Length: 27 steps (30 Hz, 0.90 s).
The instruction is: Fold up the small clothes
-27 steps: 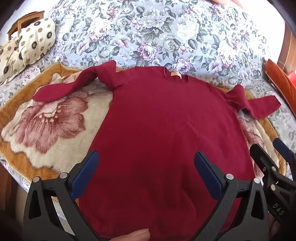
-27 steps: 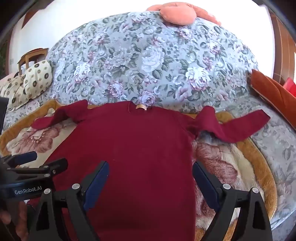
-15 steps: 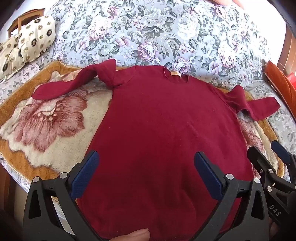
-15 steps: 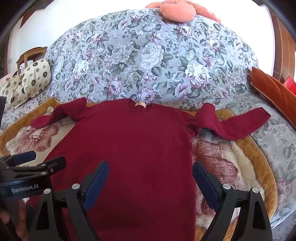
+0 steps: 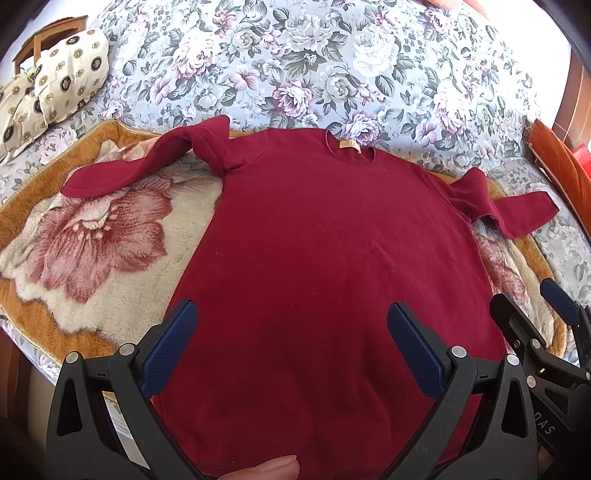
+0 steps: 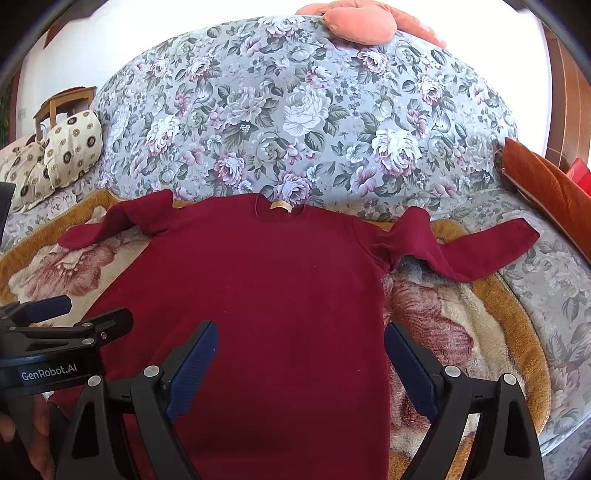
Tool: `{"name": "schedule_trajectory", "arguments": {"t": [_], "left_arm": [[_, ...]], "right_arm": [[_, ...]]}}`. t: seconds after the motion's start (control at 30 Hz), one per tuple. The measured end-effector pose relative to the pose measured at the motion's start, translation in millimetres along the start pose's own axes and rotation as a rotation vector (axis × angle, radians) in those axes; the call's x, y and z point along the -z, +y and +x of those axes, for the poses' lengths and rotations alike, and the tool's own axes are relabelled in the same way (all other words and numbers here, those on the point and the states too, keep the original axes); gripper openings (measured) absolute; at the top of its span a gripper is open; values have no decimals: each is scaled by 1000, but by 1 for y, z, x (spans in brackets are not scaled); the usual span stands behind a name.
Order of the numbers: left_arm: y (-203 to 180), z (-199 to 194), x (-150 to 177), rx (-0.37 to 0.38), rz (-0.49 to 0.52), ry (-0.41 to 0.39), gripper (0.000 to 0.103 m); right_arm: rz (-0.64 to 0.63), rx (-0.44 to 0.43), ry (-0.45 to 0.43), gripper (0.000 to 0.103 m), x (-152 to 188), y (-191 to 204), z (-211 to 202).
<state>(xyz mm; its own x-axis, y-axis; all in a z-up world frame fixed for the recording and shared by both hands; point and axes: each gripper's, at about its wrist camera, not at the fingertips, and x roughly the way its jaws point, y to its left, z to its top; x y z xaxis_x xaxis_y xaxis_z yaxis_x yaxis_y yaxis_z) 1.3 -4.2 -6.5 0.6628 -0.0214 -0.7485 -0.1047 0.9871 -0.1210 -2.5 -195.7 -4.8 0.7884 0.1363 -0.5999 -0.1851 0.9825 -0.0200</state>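
A dark red long-sleeved sweater lies flat on a plush flower-patterned blanket. Its collar with a tan label is on the far side. Both sleeves stick out sideways, each bunched at the shoulder. My left gripper hangs open over the sweater's lower body with nothing between its fingers. It also shows at the left edge of the right wrist view, as the left gripper. My right gripper is open above the sweater's lower right part. From the left wrist view the right gripper sits by the sweater's right side.
The blanket lies on a bed with a floral cover that rises behind the sweater. Cream patterned pillows sit at the far left, an orange cushion at the right and a salmon pillow on top. A thumb shows at the bottom.
Hardly anything: both grippers stay open above the sweater's lower part, and the sweater lies as before.
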Motion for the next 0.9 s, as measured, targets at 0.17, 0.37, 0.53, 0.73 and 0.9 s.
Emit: {"name": "schedule_trajectory", "arguments": {"t": [0.17, 0.37, 0.53, 0.73, 0.9], "left_arm": [[3, 2, 2, 7, 7, -4, 103], [7, 1, 4, 36, -29, 2, 103], [10, 0, 2, 44, -32, 9, 103], [6, 1, 0, 38, -23, 16, 103], [4, 0, 0, 36, -23, 20, 103]], "right_arm": [[-19, 19, -18, 90, -1, 0, -3], [-36, 33, -25, 90, -4, 4, -2], [-54, 39, -9, 90, -3, 6, 1], [-22, 26, -8, 90, -2, 0, 0], [-22, 19, 0, 90, -2, 1, 1]]}}
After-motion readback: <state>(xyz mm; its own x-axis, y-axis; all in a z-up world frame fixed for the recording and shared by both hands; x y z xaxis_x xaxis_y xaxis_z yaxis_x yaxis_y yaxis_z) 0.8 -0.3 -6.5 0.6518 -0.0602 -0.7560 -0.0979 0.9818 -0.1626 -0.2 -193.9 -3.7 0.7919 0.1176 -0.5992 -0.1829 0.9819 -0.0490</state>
